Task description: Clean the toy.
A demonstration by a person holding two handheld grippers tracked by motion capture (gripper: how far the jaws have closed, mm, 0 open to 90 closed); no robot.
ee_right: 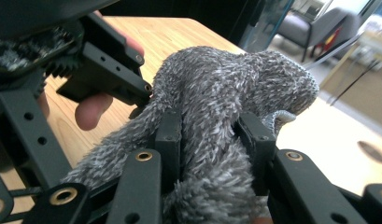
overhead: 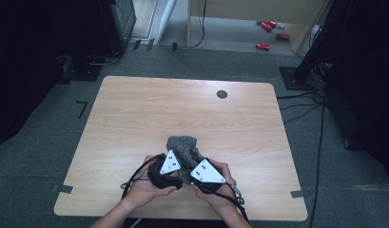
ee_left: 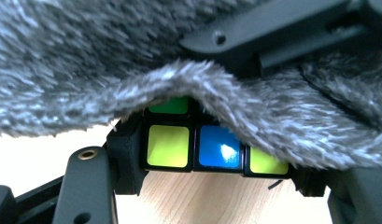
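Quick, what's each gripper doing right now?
Left gripper: closed on the puzzle cube, under the fuzzy grey cloth.
Right gripper: clamped on the fuzzy grey cloth.

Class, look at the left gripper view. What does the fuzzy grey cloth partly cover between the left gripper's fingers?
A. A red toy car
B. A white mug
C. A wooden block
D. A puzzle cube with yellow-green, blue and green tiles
D: under the drooping edge of the grey cloth, the puzzle cube shows yellow-green, blue and green tiles, held between the left gripper's fingers above the table.
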